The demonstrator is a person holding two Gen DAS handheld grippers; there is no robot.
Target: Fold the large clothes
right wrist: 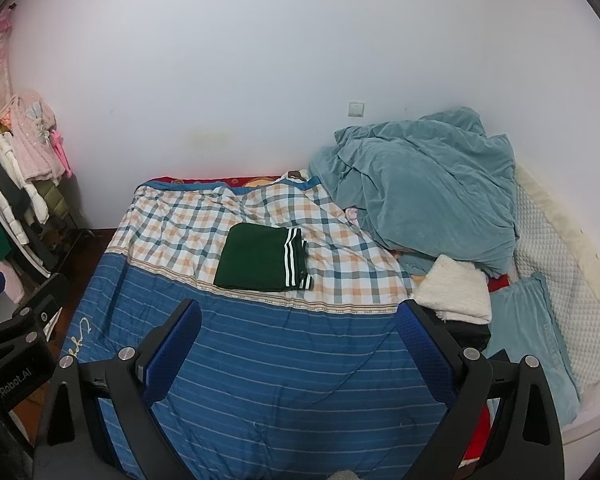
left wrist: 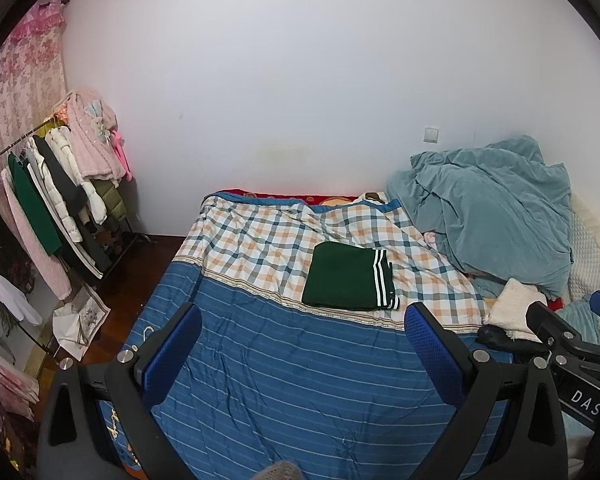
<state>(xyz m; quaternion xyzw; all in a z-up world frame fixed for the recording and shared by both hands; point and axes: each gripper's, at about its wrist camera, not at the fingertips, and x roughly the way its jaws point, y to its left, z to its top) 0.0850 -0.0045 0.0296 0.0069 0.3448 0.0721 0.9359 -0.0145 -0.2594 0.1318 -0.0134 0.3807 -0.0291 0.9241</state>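
- Dark green knit garment with white stripes along one edge [left wrist: 350,282], folded into a flat rectangle, lies on the checked part of the bed cover, its near edge just beside the beige band where the checks meet the blue stripes; in the right wrist view it [right wrist: 260,258] sits in the same place.
- Blue striped and orange-and-teal checked bed cover [left wrist: 284,380] spreads wrinkled over the bed, bare between both pairs of fingers.
- Left gripper [left wrist: 303,354] hangs over the blue striped part, near side of the garment, its blue-padded fingers [left wrist: 434,350] spread wide and holding nothing.
- Right gripper [right wrist: 300,350] hangs likewise over the stripes, fingers [right wrist: 424,344] spread wide apart, nothing between them; it also shows at the right edge of the left wrist view.
- Crumpled teal plush blanket [right wrist: 424,184] is heaped at the right side of the bed against the white wall.
- Cream fluffy folded cloth [right wrist: 456,292] lies in front of the blanket, right of the garment and apart from it.
- Flat teal pillow [right wrist: 528,320] lies beside the cream cloth, next to a white quilted pad [right wrist: 560,272].
- Metal clothes rack with hanging coats [left wrist: 56,184] stands on the dark wooden floor left of the bed, before a pink floral curtain [left wrist: 24,72].
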